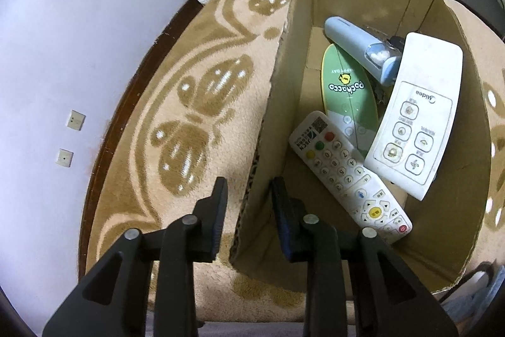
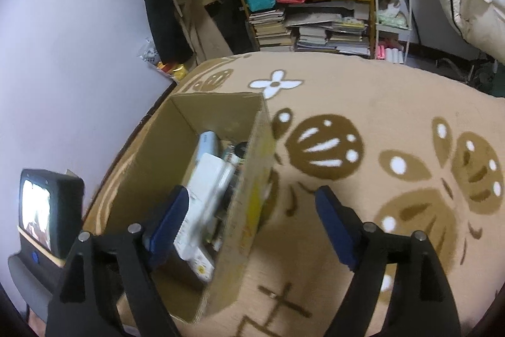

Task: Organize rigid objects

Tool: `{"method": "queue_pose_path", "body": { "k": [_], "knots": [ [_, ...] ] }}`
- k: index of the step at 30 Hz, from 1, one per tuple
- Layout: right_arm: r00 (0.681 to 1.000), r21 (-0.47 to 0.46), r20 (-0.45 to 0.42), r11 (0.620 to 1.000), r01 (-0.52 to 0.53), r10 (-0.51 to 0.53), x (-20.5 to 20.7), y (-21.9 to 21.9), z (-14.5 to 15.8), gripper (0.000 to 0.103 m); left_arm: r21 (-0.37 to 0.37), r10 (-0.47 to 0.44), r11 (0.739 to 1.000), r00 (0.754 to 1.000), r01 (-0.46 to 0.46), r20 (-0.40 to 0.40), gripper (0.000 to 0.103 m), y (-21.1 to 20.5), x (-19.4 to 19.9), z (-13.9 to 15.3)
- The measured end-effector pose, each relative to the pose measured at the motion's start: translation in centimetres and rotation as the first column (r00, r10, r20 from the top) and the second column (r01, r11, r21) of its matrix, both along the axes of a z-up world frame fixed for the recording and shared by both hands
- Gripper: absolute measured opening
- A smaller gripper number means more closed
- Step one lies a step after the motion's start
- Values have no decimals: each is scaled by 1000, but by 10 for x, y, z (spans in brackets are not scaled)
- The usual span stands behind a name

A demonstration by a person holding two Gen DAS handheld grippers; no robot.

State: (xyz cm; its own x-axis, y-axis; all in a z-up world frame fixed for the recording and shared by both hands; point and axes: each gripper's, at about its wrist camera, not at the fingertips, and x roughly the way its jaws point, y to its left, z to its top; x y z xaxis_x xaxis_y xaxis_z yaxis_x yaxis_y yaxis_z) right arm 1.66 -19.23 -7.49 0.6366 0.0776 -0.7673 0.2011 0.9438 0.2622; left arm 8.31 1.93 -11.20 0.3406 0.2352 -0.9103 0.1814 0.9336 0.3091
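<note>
Your left hand-held gripper [image 1: 249,195] straddles the near wall of the open brown cardboard box [image 1: 277,90], jaws apart and gripping nothing. Your right hand-held gripper [image 2: 251,210] hangs spread wide and empty over the box's other wall. The box sits on a tan patterned blanket [image 1: 189,103]. Inside lie a white numbered remote [image 1: 347,172], a white Midea remote [image 1: 416,116], a green oval panel [image 1: 347,90] and a pale blue cylinder [image 1: 356,46]. If you clamp the thin wall and pull, the box could tip or buckle on the soft blanket and spill everything.
</note>
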Motion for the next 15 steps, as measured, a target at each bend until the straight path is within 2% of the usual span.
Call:
{"method": "queue_pose_path", "body": {
  "k": [4,5,8,9,11,13,15],
  "knots": [
    [1000,-19,-2,1000,9,-9,-13,-8,4,89,-16,13,1000,997,-12,76,33,2,-7,17],
    [1000,-21,3,1000,8,-8,-17,-10,6,90,-24,21,1000,994,-19,104,36,2,-10,23],
    [1000,-36,24,999,6,-5,-28,-12,13,96,-35,21,999,981,-15,192,60,3,-19,43],
    [999,-45,36,999,7,-5,-32,-13,16,101,-41,14,999,974,-5,227,60,3,-23,51],
    [998,-68,61,998,3,1,-41,-13,23,103,-77,6,997,967,14,255,61,1,-28,61],
    [997,-94,72,996,0,7,-49,-11,28,103,-135,0,990,960,39,278,67,0,-34,70],
    [997,-107,81,994,-7,16,-55,-10,32,103,-157,-19,985,951,70,310,79,-3,-41,78]
  ]
}}
